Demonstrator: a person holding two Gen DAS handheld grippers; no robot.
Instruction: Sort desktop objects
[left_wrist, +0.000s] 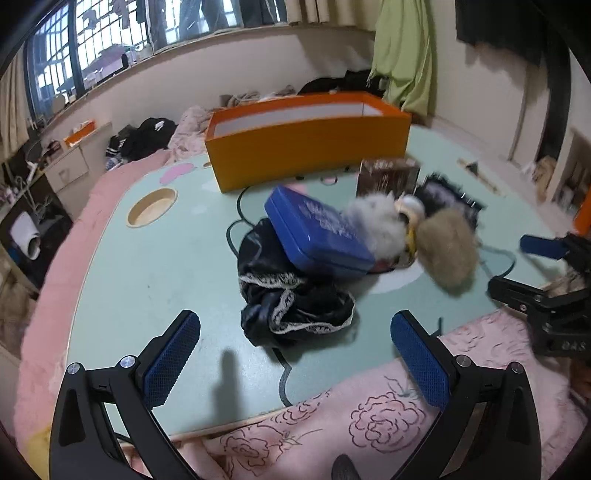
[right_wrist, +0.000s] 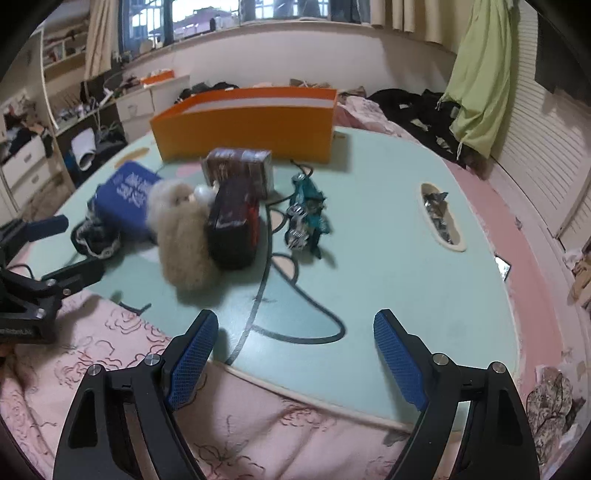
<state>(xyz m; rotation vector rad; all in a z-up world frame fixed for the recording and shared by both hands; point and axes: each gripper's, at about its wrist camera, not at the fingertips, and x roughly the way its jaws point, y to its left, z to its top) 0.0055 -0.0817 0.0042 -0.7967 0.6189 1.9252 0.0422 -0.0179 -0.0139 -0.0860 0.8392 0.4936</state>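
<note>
Both grippers, left gripper and right gripper, have jaws spread wide, gripping nothing. The pile of blue tin, black cloth and fluffy earmuffs sits ahead of them, orange box beyond.

The white-and-tan fluffy plush toy is motion-blurred, its shape unreadable. It hides part of the blue rectangular tin, whose lid lettering is illegible. The far brown carton is smeared; the right-hand crumpled teal wrappers are indistinct.
</note>
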